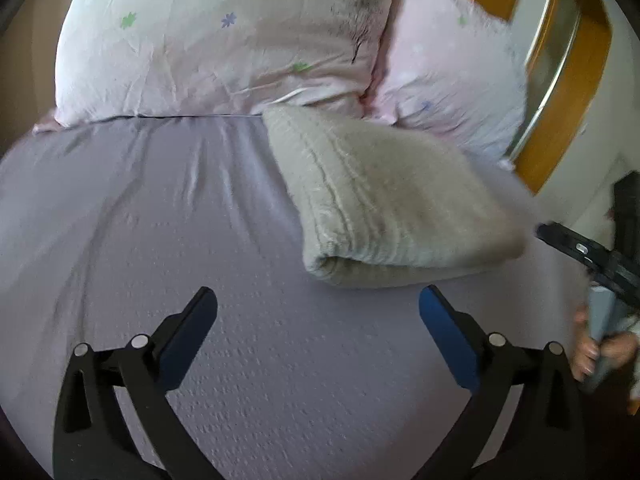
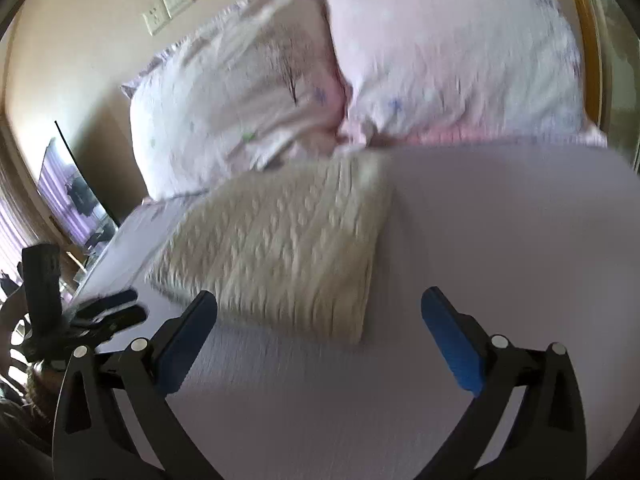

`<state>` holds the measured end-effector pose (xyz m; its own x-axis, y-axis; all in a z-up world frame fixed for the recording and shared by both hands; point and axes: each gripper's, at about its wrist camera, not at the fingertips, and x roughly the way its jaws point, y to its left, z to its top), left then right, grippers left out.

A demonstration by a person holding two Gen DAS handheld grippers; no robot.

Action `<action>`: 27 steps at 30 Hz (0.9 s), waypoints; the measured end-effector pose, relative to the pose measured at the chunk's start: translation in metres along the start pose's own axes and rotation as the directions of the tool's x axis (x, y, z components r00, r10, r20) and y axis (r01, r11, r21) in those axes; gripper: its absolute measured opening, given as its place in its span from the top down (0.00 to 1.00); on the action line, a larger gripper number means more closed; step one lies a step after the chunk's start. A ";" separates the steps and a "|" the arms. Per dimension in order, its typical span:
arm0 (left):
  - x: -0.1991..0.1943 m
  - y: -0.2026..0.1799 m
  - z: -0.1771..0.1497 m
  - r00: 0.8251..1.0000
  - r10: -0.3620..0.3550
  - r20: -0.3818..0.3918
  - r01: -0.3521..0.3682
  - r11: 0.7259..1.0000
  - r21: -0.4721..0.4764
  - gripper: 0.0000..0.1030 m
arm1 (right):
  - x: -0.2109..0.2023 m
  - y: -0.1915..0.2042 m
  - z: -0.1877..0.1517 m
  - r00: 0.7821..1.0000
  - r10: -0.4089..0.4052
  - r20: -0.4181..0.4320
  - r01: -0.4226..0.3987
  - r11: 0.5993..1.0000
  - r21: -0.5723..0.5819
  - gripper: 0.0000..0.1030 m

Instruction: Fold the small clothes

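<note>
Left tool (image 1: 318,300) spread wide near folded cream knit (image 1: 396,204).

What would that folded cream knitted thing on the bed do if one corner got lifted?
The folded knit would probably flop and start to unfold: its layers lie loose, with a soft rolled edge nearest the left gripper. It looks thick and cable-textured, so it is likely grippy rather than slippery. Pushed along the lilac sheet, it would likely bunch up rather than slide neatly.

A cream knitted garment (image 1: 384,200) lies folded into a thick rectangular bundle on the lilac bed sheet (image 1: 140,208). Its rolled fold edge faces six o'clock; its far end touches the pillows (image 1: 224,40) at twelve o'clock.
</note>
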<state>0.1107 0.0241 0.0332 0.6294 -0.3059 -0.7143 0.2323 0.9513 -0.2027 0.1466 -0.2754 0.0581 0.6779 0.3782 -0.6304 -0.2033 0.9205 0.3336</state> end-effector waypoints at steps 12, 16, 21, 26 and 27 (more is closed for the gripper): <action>0.032 -0.010 -0.006 0.982 0.155 -0.109 -0.145 0.985 0.089 0.02 | 0.055 0.033 -0.021 0.960 -0.224 -0.165 0.212 0.973 -0.089 0.01; 0.034 -0.015 -0.007 0.974 0.191 -0.120 -0.176 0.976 0.125 0.02 | 0.065 0.043 -0.026 0.939 -0.294 -0.181 0.262 0.948 -0.178 0.01; 0.034 -0.015 -0.007 0.975 0.187 -0.122 -0.172 0.977 0.126 0.02 | 0.063 0.043 -0.025 0.939 -0.292 -0.181 0.261 0.949 -0.178 0.01; 0.034 -0.016 -0.007 0.975 0.187 -0.122 -0.171 0.977 0.127 0.02 | 0.062 0.043 -0.026 0.939 -0.292 -0.181 0.261 0.949 -0.178 0.01; 0.034 -0.016 -0.007 0.975 0.187 -0.122 -0.171 0.977 0.127 0.02 | 0.062 0.043 -0.026 0.939 -0.292 -0.181 0.261 0.949 -0.177 0.01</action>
<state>0.1232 -0.0008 0.0077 0.5661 -0.1160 -0.8161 0.2133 0.9769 0.0091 0.1618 -0.2098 0.0154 0.5683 0.1040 -0.8162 -0.1414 0.9896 0.0276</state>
